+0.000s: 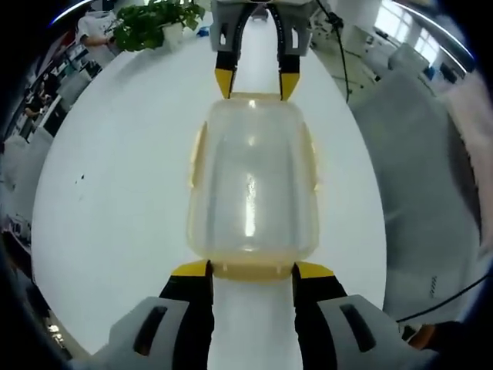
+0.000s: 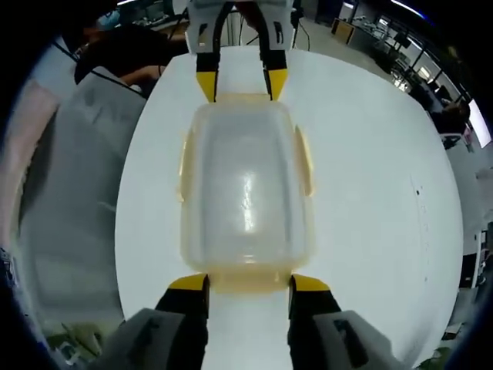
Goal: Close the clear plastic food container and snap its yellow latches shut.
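Container [image 1: 253, 185] lies on the white table [image 1: 115, 200], lid on, its long axis running straight from one gripper to the other. In my left gripper view it stretches from my own jaws at the bottom up to the right gripper [image 1: 254, 83] at the top; in my right gripper view the container [image 2: 245, 193] runs the same way toward the left gripper [image 2: 240, 85].

Left gripper [image 1: 252, 269]: jaws parted about as wide as the near end latch [image 1: 250, 270], yellow tips just beside its two corners. I cannot tell whether they touch it. Nothing is held.

Right gripper [image 2: 248, 282]: jaws parted to a similar width, tips flanking the opposite end latch [image 2: 248, 279]. Contact cannot be confirmed; nothing is held.

Side latches [image 1: 197, 154] sit along both long sides, pale yellow, lying close against the walls. Whether they are snapped fully home I cannot tell.

A potted plant [image 1: 154, 23] stands at the far table edge in my left gripper view. A black cable [image 1: 339, 54] trails off the table beyond the right gripper.
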The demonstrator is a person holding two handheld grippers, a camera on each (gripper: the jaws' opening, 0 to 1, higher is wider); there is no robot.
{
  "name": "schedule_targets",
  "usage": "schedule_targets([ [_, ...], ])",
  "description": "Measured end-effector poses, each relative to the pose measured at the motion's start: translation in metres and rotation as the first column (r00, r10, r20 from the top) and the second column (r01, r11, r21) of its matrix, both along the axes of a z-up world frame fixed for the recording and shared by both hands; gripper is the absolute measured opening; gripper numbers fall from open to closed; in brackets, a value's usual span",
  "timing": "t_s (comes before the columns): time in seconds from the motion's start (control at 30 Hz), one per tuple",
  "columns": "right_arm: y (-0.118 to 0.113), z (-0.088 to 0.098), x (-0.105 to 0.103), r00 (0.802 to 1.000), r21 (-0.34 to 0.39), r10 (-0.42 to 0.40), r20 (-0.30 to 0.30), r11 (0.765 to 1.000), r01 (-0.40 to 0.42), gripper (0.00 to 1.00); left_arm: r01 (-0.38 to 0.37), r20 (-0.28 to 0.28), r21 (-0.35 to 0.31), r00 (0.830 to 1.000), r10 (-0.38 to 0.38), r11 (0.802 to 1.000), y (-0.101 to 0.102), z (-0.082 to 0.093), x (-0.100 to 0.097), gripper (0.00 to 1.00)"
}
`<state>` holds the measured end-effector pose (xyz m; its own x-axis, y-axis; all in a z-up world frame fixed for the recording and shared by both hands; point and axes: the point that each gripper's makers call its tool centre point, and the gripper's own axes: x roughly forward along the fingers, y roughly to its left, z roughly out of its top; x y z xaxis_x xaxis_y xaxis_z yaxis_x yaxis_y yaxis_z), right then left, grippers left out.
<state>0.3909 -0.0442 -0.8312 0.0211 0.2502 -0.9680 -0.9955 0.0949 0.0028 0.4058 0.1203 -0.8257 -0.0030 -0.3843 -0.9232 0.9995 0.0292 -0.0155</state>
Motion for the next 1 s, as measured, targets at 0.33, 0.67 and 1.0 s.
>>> schedule_targets([
  [0.33,-0.005,0.010,0.000,0.998,0.035,-0.064,0.020,0.997,0.063,0.40,-0.105,-0.060,-0.047,0.993,0.102,0.993,0.004,0.005,-0.005,0.42],
  [0.67,-0.002,0.027,-0.005,0.967,0.167,-0.252,-0.040,0.952,0.255,0.40,-0.318,-0.164,-0.182,0.943,0.290,0.930,-0.001,0.028,-0.006,0.41],
  [1.0,0.004,0.022,-0.007,0.898,0.243,-0.424,-0.117,0.864,0.440,0.37,-0.483,-0.221,-0.231,0.871,0.438,0.844,-0.006,0.020,-0.004,0.40],
])
